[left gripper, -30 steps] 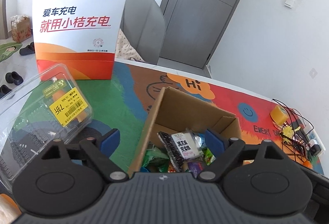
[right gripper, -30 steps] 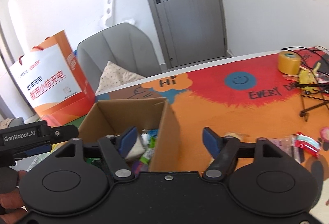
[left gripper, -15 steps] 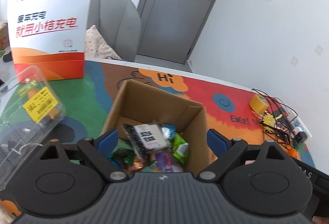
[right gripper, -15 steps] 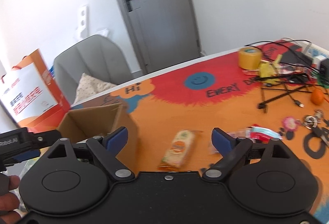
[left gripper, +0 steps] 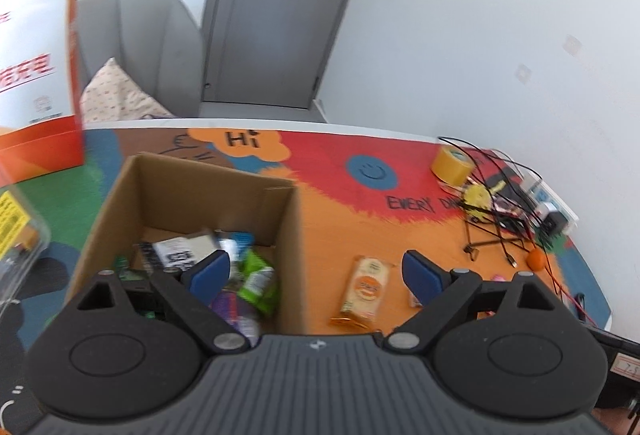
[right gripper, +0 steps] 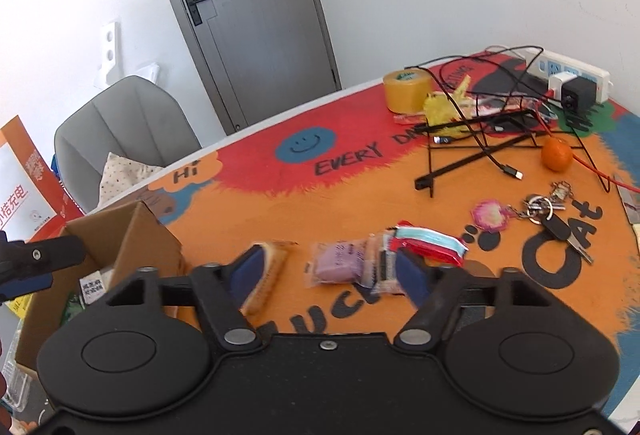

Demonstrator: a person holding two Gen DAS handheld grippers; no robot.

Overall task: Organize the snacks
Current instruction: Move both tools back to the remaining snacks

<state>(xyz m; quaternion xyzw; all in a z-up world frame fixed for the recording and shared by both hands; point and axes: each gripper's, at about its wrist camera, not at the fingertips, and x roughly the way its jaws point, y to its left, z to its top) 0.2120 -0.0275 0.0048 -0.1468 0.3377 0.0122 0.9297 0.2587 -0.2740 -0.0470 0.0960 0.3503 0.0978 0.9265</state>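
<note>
The left gripper (left gripper: 316,271) is held wide and empty over the cardboard box (left gripper: 192,191) of snack packets (left gripper: 256,279) near the table's left edge. The right gripper (right gripper: 332,275) is seen closing on nothing above a purple snack (right gripper: 338,261) and a red-striped packet (right gripper: 432,241). A wafer bar (left gripper: 366,287) lies just beside the box. Farther off, tape (right gripper: 406,90) and cables (right gripper: 492,115) are gathered at the table's (right gripper: 280,195) far right corner.
</note>
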